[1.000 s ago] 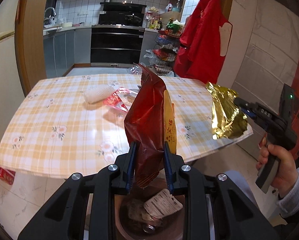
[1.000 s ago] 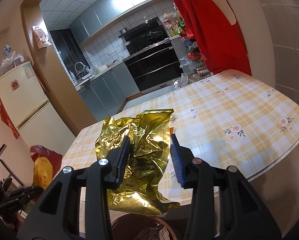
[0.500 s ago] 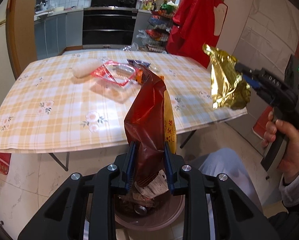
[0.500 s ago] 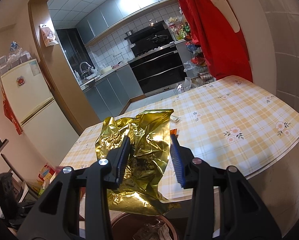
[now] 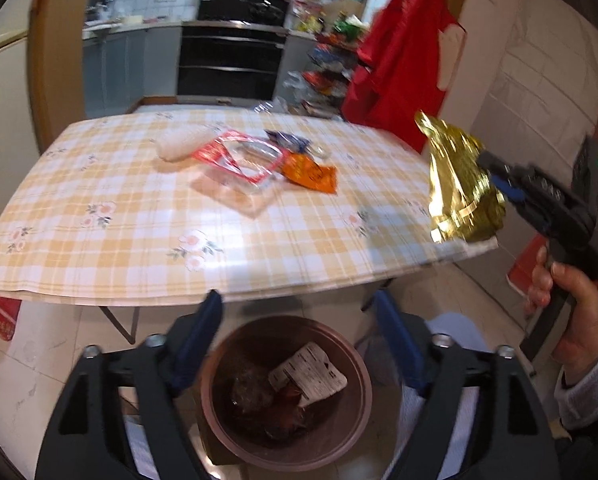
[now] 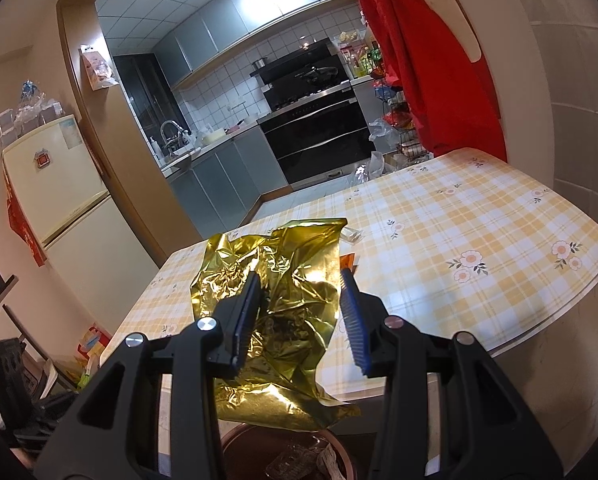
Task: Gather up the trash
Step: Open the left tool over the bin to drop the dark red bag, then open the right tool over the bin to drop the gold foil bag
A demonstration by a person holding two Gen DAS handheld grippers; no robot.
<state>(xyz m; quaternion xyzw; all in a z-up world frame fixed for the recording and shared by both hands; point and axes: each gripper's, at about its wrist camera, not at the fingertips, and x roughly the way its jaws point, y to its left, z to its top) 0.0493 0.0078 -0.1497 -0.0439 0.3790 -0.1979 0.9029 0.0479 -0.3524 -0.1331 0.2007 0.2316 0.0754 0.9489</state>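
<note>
Below the checked table (image 5: 139,216), the brown bin (image 5: 285,390) sits under your emptied, opening left tongs (image 5: 297,312); your right tongs (image 6: 299,312), gripping the gold wrapper (image 6: 275,280), hang up-right of it.

Gold wrapper (image 6: 275,300) hangs crumpled and shiny in the air, just above the bin's near rim. Brown bin (image 5: 219,420) stands on the floor below the bench (image 5: 99,248) edge, holding a white printed packet (image 5: 309,374) tilted on dark red wrappers. On the bench: a red-and-clear wrapper (image 5: 239,158), an orange packet (image 5: 311,170) beside it, a white roll (image 5: 183,144) behind.
</note>
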